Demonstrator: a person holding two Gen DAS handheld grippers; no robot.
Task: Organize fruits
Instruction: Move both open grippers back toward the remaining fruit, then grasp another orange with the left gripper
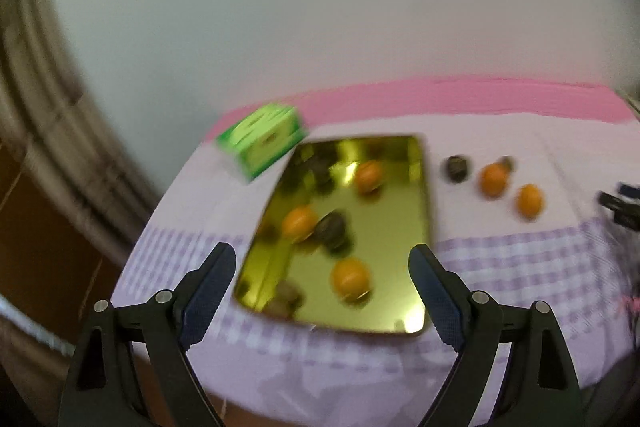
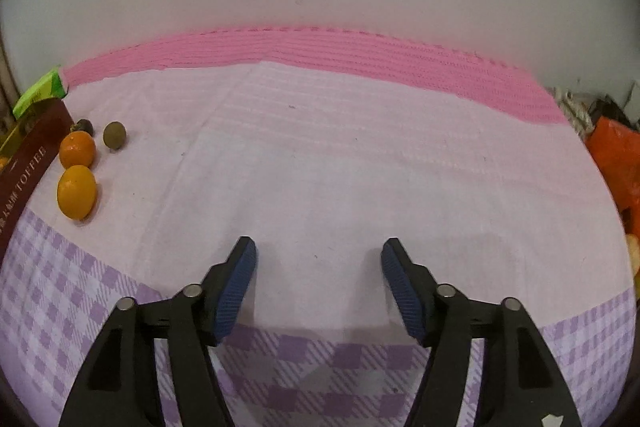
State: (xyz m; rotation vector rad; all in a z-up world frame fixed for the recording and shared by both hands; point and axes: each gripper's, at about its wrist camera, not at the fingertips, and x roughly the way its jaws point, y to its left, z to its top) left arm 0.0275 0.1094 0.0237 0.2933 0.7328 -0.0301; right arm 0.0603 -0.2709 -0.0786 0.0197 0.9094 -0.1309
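A shiny golden tray (image 1: 386, 223) lies on the lilac cloth and holds three oranges (image 1: 299, 223) and several dark fruits (image 1: 332, 227). Right of the tray, on the cloth, lie a dark fruit (image 1: 456, 167) and two oranges (image 1: 493, 179). My left gripper (image 1: 322, 251) hangs open over the tray's near end with nothing between its fingers. In the right wrist view the two oranges (image 2: 78, 149), an olive-green fruit (image 2: 115, 135) and a small dark fruit (image 2: 85, 126) sit far left beside the tray's maroon side (image 2: 24, 171). My right gripper (image 2: 319, 243) is open above bare cloth, well right of them.
A green box (image 1: 262, 139) stands at the tray's far left corner. The cloth has a pink band (image 2: 320, 47) along the wall and a checked border (image 2: 60, 287) at the front edge. An orange bag (image 2: 616, 155) sits at the far right. A wooden floor lies left of the table.
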